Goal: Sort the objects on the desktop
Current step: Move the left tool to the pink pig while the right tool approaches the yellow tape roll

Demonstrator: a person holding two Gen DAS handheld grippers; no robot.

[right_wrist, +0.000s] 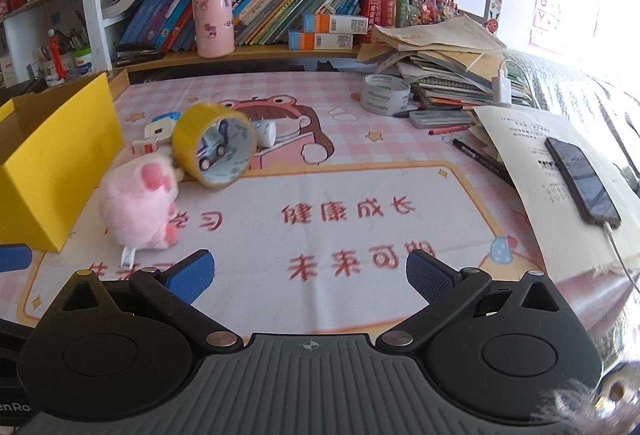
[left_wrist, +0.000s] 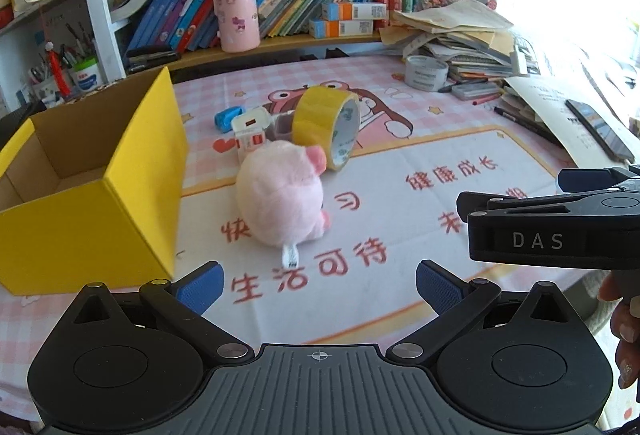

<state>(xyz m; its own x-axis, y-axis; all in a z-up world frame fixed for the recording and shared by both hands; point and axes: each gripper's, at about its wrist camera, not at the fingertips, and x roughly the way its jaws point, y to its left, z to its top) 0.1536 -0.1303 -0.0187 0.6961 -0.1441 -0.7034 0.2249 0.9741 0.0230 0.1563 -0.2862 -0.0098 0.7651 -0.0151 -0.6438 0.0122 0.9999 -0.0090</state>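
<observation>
Bright daylight comes in from the right and washes that side white. Edges bend; everything looks slightly soft.

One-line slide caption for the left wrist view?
Open left gripper faces a pink plush pig, yellow tape roll and open yellow box.

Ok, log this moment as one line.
left gripper: open, empty | right gripper: open, empty | pink plush pig: on mat beside yellow box | yellow box: empty
</observation>
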